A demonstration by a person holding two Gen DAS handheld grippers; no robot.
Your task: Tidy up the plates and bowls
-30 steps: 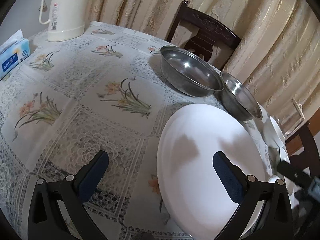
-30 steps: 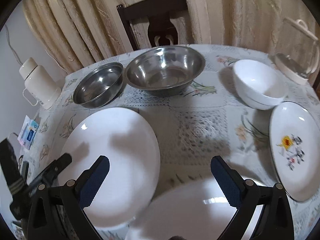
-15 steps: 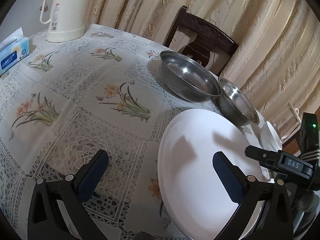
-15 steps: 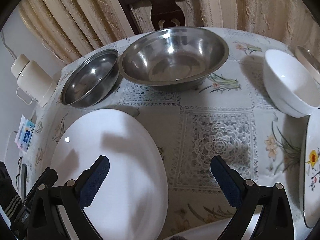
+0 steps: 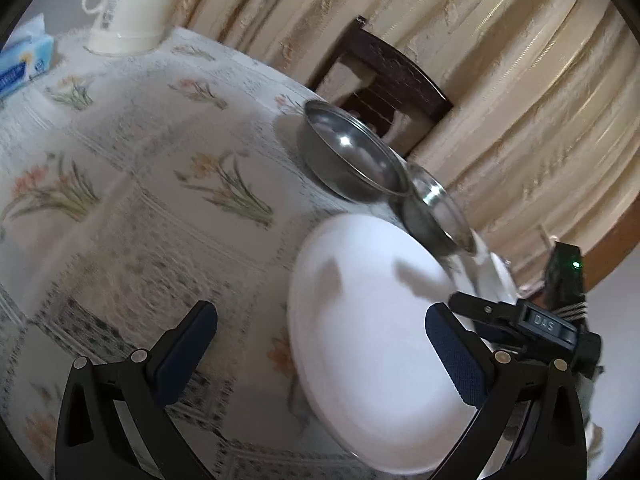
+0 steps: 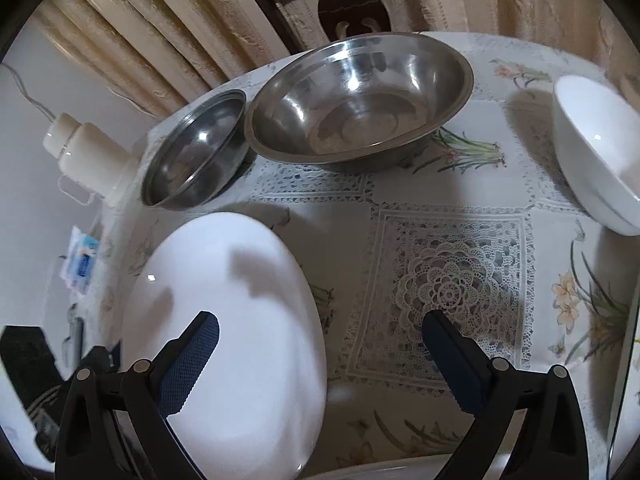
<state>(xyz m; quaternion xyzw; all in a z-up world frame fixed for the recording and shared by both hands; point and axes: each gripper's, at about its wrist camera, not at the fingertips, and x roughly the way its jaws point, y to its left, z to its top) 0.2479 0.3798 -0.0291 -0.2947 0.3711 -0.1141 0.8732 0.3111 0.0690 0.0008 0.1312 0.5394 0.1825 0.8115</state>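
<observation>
While left gripper point(image 5: 320, 344) and right gripper point(image 6: 320, 344) hover agape, empty — little sorted: white plate point(image 6: 224, 332) beneath, steel bowls point(image 6: 360, 96) unnested beyond, white bowl point(image 6: 600, 148) far right — stacking all pending.

Dim warm indoor light, motion blur in left view, fisheye bending at edges, glints on steel bowl point(image 6: 360, 100), soft shadows on white plate point(image 6: 228, 344)

The surface point(image 6: 452, 216) is covered by a floral lace cloth. On it are set 2 steel bowls point(image 6: 360, 100), touching; a white plate point(image 6: 224, 332) nearer; a white bowl point(image 6: 600, 152), a thermos point(image 6: 88, 156) and a tissue pack point(image 5: 20, 64).
</observation>
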